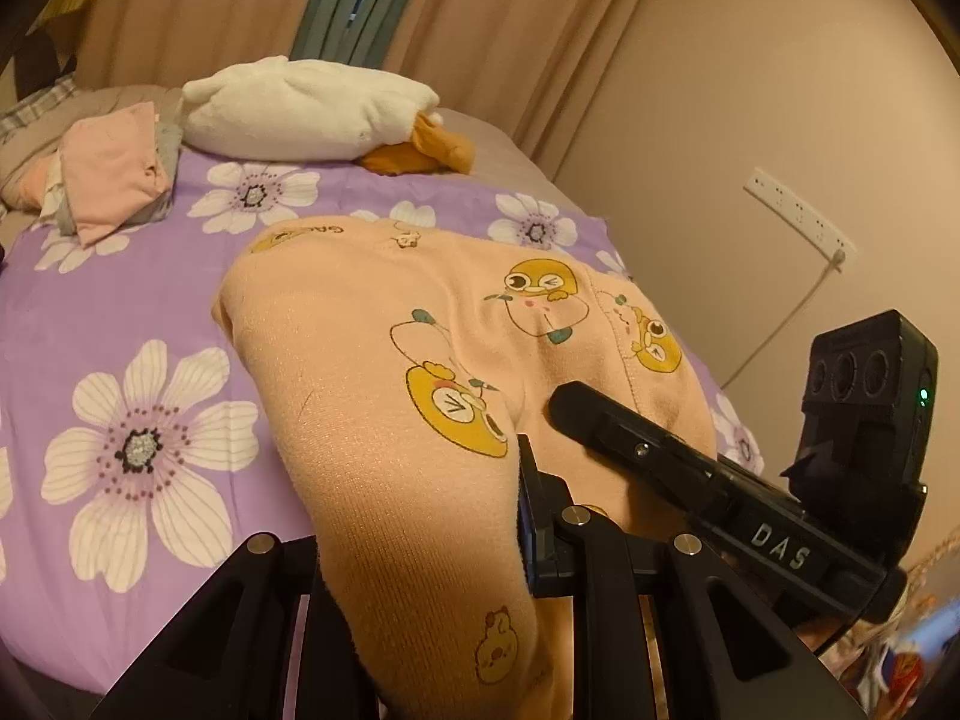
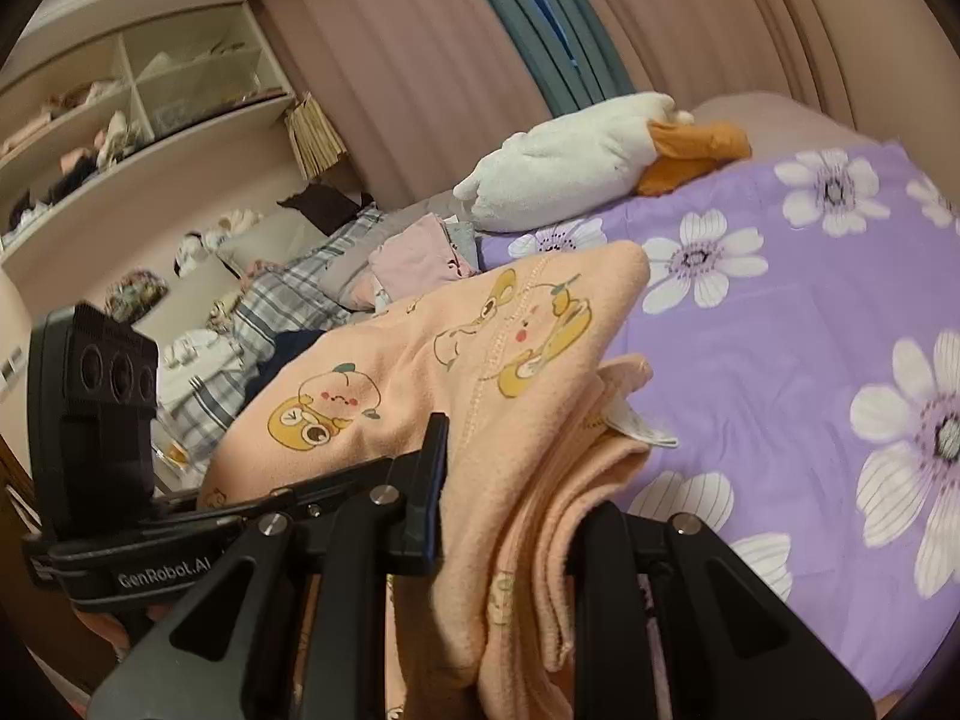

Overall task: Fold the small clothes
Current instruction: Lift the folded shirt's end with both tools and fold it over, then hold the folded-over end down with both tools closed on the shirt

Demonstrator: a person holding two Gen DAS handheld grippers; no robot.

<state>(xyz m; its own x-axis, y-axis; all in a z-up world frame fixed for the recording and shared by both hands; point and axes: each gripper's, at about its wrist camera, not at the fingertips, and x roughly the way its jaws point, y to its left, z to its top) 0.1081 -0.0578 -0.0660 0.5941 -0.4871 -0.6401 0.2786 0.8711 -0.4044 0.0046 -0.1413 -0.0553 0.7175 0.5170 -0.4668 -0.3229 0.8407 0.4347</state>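
A peach garment with yellow cartoon prints (image 1: 384,372) lies on the purple flowered bedspread (image 1: 120,312), its near edge lifted. My left gripper (image 1: 420,564) is shut on that near edge; the cloth drapes over and hides its left finger. My right gripper (image 2: 510,540) is shut on the same garment (image 2: 480,372), pinching several bunched layers between its fingers. In the left wrist view the right gripper's body (image 1: 690,468) rests against the cloth at the right. In the right wrist view the left gripper's body (image 2: 120,480) is at the left.
A white and orange plush toy (image 1: 312,108) lies at the head of the bed. Folded pink and grey clothes (image 1: 114,174) are stacked at the far left. A wall with a power strip (image 1: 798,216) runs along the right. Shelves with clutter (image 2: 120,138) and a plaid blanket (image 2: 288,300) stand beyond the bed.
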